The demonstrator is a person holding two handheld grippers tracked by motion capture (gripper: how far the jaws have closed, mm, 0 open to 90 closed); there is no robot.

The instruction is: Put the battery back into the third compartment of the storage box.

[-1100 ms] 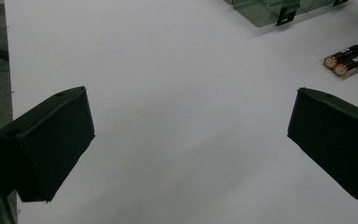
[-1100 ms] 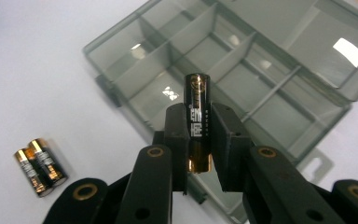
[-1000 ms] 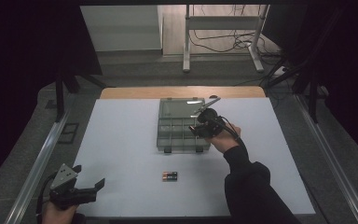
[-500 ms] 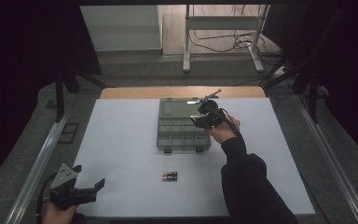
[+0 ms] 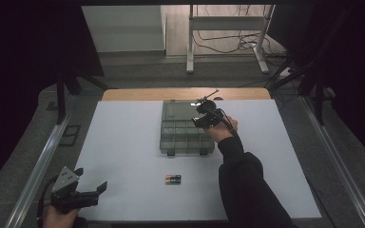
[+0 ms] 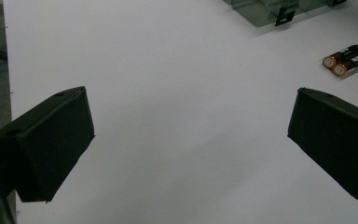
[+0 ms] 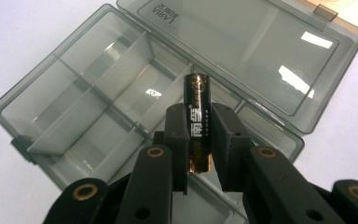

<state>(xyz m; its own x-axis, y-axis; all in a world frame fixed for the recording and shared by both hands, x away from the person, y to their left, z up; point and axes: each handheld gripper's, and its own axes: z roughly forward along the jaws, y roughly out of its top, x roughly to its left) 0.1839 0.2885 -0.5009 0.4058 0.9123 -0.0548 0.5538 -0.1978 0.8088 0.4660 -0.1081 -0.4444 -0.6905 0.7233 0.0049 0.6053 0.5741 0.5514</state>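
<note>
A clear grey compartment box (image 5: 186, 133) lies open at the table's middle back, its lid (image 7: 256, 51) folded flat behind it. My right gripper (image 5: 204, 118) hovers over the box's right side, shut on a black and gold battery (image 7: 198, 121) that stands upright between its jaws above the compartments. Two more batteries (image 5: 173, 179) lie side by side on the white table in front of the box, also seen from the left gripper view as batteries (image 6: 347, 59). My left gripper (image 5: 92, 192) rests open at the table's near left corner, nothing between its jaws.
The white table top (image 5: 123, 152) has a wooden strip along its far edge. Metal rails run along both sides of the table. A stand with cables sits on the floor beyond.
My right gripper with the battery has moved a little further back and up over the box. The left gripper has stayed put.
</note>
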